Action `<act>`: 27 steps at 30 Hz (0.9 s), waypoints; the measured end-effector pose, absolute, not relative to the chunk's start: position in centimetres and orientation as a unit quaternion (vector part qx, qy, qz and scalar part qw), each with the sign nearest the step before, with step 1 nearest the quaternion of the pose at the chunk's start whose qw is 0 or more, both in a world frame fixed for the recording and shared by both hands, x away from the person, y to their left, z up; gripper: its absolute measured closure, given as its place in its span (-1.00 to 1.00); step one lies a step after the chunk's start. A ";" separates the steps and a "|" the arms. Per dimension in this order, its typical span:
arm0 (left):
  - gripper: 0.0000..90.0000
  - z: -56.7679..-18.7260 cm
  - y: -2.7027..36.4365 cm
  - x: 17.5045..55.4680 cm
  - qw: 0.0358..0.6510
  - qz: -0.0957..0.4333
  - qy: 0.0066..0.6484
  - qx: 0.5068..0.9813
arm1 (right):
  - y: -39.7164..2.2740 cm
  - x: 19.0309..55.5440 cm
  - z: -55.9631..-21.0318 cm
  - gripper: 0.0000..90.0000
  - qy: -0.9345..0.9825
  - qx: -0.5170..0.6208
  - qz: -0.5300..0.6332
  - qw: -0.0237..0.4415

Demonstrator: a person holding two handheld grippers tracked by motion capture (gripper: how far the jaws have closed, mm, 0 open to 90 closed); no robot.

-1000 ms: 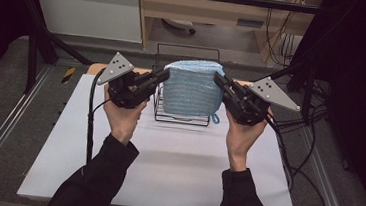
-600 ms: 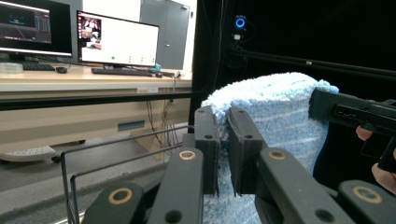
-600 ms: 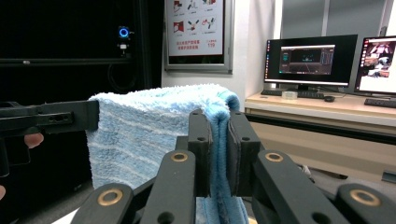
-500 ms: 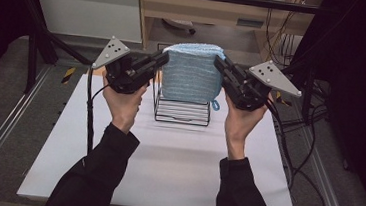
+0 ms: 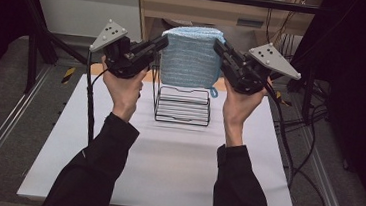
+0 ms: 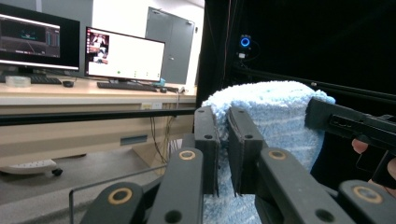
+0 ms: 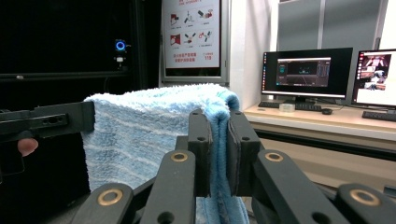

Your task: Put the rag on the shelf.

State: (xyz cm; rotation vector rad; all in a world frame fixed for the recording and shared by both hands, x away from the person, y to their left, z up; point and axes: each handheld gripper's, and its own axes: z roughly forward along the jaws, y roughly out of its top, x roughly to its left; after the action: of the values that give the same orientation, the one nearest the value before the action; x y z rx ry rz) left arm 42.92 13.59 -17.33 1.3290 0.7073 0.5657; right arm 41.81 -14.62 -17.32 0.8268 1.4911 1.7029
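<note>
A folded light blue towel [image 5: 190, 56] hangs in the air above a black wire rack [image 5: 183, 104] on the white table top [image 5: 166, 161]. My left gripper [image 5: 160, 43] is shut on the towel's upper left corner. My right gripper [image 5: 219, 47] is shut on its upper right corner. Seen from the left gripper view, the towel [image 6: 275, 116] sits pinched between my jaws, with the other gripper [image 6: 355, 123] beyond it. The right gripper view shows the towel edge [image 7: 218, 140] clamped between the pads, and the left gripper [image 7: 44, 119] at the far corner.
The wire rack stands at the table's far middle. A wooden desk [image 5: 219, 11] lies behind the table. Cables [image 5: 293, 143] trail over the right side. Monitors [image 6: 123, 53] stand on a desk in the background.
Both grippers have risen and carried the towel up, clear of the rack. The towel now hangs higher and farther back.
</note>
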 end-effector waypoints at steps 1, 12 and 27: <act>0.84 -17.1 13.6 43.0 0.695 0.255 0.316 0.594 | -14.6 41.9 -17.2 0.83 0.578 0.320 0.660 0.359; 0.84 -15.7 13.8 44.0 0.702 0.256 0.316 0.584 | -14.3 43.3 -15.5 0.83 0.574 0.312 0.662 0.366; 0.84 -14.0 13.8 45.8 0.703 0.271 0.317 0.575 | -14.1 45.8 -13.9 0.83 0.568 0.308 0.671 0.364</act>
State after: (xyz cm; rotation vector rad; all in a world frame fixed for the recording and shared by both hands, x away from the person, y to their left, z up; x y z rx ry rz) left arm 45.77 13.76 -13.98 1.2803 0.7063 0.6034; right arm 45.77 -14.10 -13.94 0.7915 1.4622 1.7272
